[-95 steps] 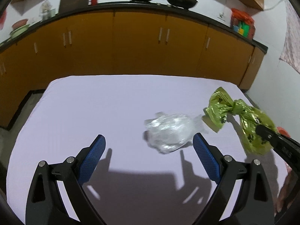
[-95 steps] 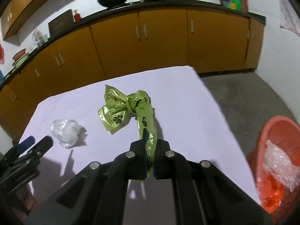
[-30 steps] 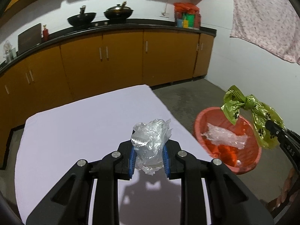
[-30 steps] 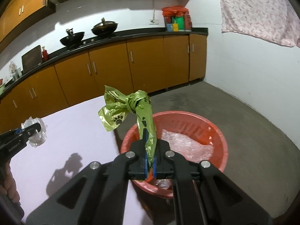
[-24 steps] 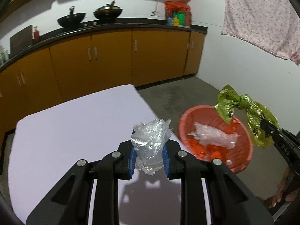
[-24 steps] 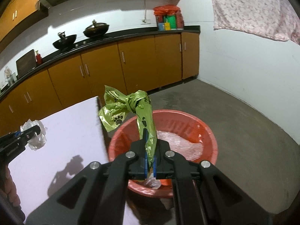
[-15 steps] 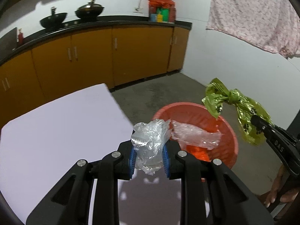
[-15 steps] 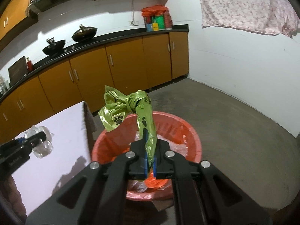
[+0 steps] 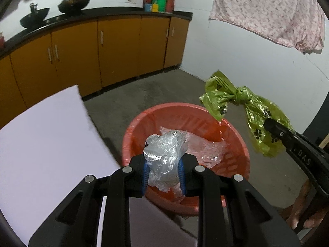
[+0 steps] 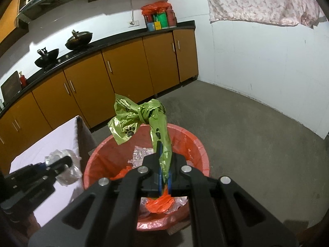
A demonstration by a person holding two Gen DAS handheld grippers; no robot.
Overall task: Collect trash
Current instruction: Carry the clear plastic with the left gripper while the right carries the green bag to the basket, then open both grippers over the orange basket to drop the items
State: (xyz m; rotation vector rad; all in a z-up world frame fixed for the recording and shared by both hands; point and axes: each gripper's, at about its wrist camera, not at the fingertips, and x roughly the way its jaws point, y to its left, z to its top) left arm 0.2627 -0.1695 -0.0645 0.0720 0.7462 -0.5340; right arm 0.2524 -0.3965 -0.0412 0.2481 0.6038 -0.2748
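My left gripper [image 9: 163, 171] is shut on a crumpled clear plastic wad [image 9: 164, 154], held over the near rim of the red bin [image 9: 236, 144] on the floor. My right gripper [image 10: 163, 171] is shut on a knotted green bag with paw prints [image 10: 141, 119], which sticks up over the same red bin [image 10: 197, 144]. From the left wrist view the green bag [image 9: 242, 111] and the right gripper [image 9: 273, 127] hang over the bin's right rim. The right wrist view shows the left gripper [image 10: 59, 164] with the clear wad [image 10: 67, 173] at the bin's left edge.
The bin holds clear plastic film [image 9: 203, 144] and an orange liner [image 10: 162, 203]. A table with a lilac cloth [image 9: 41, 144] stands left of the bin. Orange kitchen cabinets [image 9: 115, 49] line the back wall, and a patterned cloth [image 9: 267, 10] hangs on the right. Grey floor [image 10: 257, 133] surrounds the bin.
Both grippers have swung right, off the table, and lowered over the red bin, each still holding its piece of trash. The bin now fills the middle of both views.
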